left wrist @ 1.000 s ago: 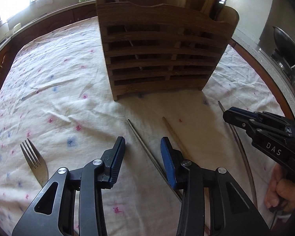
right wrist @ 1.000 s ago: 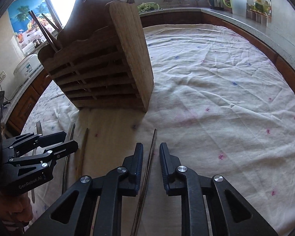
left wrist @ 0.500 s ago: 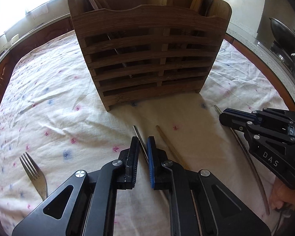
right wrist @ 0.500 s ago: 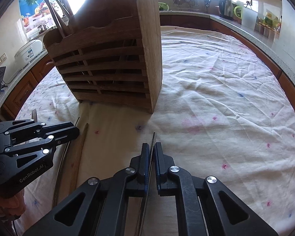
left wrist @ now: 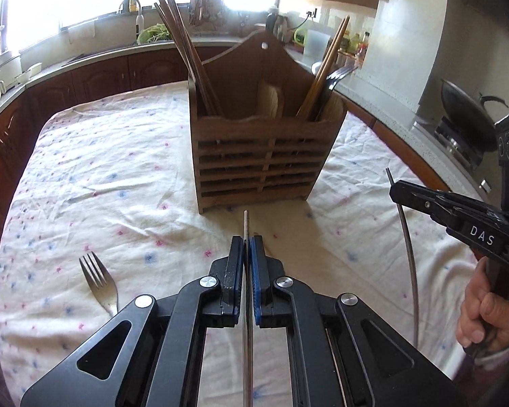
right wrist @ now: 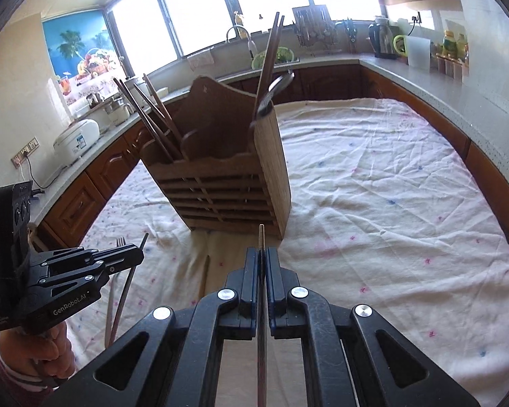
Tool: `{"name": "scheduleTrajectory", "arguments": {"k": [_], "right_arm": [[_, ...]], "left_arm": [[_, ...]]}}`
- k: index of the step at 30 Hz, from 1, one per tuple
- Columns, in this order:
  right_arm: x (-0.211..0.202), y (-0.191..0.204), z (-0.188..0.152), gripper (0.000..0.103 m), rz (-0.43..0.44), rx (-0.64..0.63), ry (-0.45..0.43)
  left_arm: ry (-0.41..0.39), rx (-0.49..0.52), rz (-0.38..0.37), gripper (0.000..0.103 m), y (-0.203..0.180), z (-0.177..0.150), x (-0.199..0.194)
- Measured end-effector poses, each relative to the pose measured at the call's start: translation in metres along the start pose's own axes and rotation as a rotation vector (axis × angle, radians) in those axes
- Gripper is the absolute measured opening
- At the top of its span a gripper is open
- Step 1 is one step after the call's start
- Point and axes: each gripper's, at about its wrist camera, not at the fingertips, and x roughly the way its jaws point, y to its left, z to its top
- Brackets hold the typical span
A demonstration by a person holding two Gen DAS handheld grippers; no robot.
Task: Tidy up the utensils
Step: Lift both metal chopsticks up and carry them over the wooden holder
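Both grippers clamped: left gripper (left wrist: 247, 242) on one metal chopstick (left wrist: 246, 225), right gripper (right wrist: 262, 252) on another (right wrist: 261, 235), tips forward, clear of the cloth. Wooden holder (left wrist: 261, 156) stands just ahead. Judgement: keep tips level, clear the front rim, lower into the chopstick compartment. Fork (left wrist: 100, 281) still on tablecloth (left wrist: 85, 176).

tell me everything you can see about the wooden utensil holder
The wooden utensil holder stands upright on the floral tablecloth. It is brown, with a slatted front, solid sides, a tall arched back with a hanging hole, and divided compartments. Dark chopsticks lean out of its left compartment; lighter chopsticks and a fork stand in the right. Neither gripper touches it.
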Motion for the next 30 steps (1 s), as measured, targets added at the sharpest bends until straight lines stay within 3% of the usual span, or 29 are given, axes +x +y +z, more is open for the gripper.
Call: {"name": "scheduleTrajectory", "arguments": {"k": [11,30], "right_arm": [[-0.075,0.015,0.022,0.004,0.021,-0.020,-0.185],[-0.093,0.019,0.046,0.004,0.041,-0.026,-0.263]], "left_arm": [[-0.180,-0.036,-0.042,0.004,0.002,0.008,-0.081],[-0.274,-0.056,-0.047,0.004,0.010,0.024,-0.105]]}}
